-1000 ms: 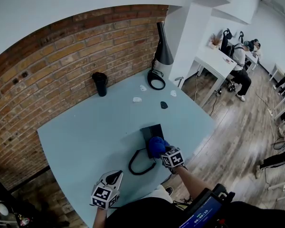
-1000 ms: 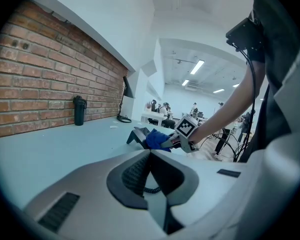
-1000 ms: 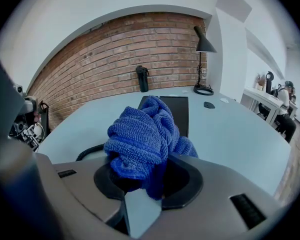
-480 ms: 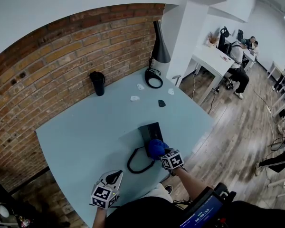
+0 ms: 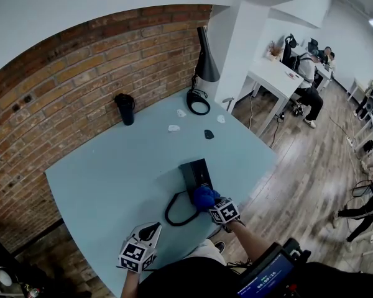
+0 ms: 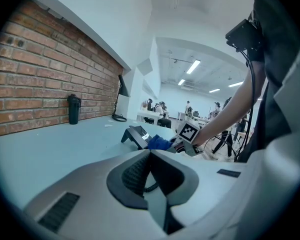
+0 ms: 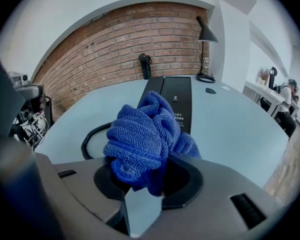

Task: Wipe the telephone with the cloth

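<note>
The right gripper (image 5: 211,203) is clamped on the cloth (image 5: 204,197), a blue bunched wad that fills the gap between its jaws in the right gripper view and bulges out ahead of them. Over the last second the wad has slid a little along the phone (image 5: 196,171) toward the person. It sat further up the sloped black face before and now rests at the near end, touching it, with most of the face bare beyond. From the right gripper's camera the phone's long panel (image 7: 175,96) runs away behind the cloth (image 7: 142,134), and the coiled cord (image 7: 92,136) loops out to the left on the table (image 5: 112,172).

That small shift reads as one wiping stroke pulled down the face, so the task is under way rather than finished. Only a short stretch seems to have been covered, and the far end and sides look untouched.

The left gripper (image 5: 148,233) has not moved. It hangs near the table's edge, well apart from the phone, with its jaws together and nothing between them. Its own camera looks across the table at the phone (image 6: 135,135) and the cloth (image 6: 159,143) from the side.

The phone stands free, so a firmer stroke could push it.
</note>
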`<action>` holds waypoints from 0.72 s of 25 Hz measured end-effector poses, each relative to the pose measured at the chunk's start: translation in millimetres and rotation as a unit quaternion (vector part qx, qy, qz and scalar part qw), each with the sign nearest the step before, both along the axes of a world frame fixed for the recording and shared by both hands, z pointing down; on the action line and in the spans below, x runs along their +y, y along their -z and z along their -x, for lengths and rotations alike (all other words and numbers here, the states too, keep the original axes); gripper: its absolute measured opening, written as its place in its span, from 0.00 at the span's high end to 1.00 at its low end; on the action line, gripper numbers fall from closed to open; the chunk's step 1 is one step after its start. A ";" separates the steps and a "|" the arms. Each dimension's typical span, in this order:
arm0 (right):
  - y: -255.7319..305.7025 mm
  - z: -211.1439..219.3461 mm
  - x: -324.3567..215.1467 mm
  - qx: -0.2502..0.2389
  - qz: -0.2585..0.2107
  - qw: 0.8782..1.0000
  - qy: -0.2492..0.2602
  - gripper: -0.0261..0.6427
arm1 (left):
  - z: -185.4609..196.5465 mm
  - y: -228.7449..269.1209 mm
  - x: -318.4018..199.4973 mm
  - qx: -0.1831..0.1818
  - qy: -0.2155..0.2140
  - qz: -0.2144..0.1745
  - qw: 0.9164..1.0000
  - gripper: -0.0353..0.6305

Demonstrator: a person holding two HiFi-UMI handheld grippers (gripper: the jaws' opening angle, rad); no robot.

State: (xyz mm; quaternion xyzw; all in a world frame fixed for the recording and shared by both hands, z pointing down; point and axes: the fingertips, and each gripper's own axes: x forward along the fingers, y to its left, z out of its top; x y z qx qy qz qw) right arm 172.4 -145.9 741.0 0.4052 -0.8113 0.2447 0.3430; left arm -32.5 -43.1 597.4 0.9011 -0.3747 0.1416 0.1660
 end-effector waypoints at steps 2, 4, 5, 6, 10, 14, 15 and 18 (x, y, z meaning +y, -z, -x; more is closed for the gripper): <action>-4.2 -0.1 9.7 0.015 0.015 1.000 0.019 0.75 | 0.2 -1.4 0.8 0.002 0.001 0.002 1.000 0.92; -7.1 1.3 20.1 0.016 0.044 0.998 0.037 0.75 | 0.8 -2.3 0.2 0.004 0.002 0.003 1.000 0.92; -6.7 2.2 24.6 0.013 0.059 0.997 0.047 0.75 | 1.2 -2.3 -0.3 0.005 0.003 0.002 1.000 0.92; -3.7 3.0 27.7 0.011 0.069 0.996 0.056 0.75 | 1.9 -2.0 -0.8 0.007 0.005 0.002 1.000 0.92; 26.5 10.1 20.2 -0.016 0.070 0.994 0.086 0.75 | 6.3 -2.4 -1.9 0.013 0.012 0.000 1.000 0.93; 73.2 17.6 -21.0 -0.067 0.026 0.995 0.064 0.75 | 7.8 -4.3 -1.9 0.014 0.013 0.006 1.000 0.92; 85.6 18.8 -33.1 -0.079 0.009 0.995 0.055 0.75 | 7.6 -4.5 -1.8 0.014 0.014 0.006 1.000 0.92; 120.4 23.5 -68.8 -0.103 -0.057 0.992 0.037 0.75 | 10.3 -4.2 -2.6 0.014 0.020 0.007 1.000 0.92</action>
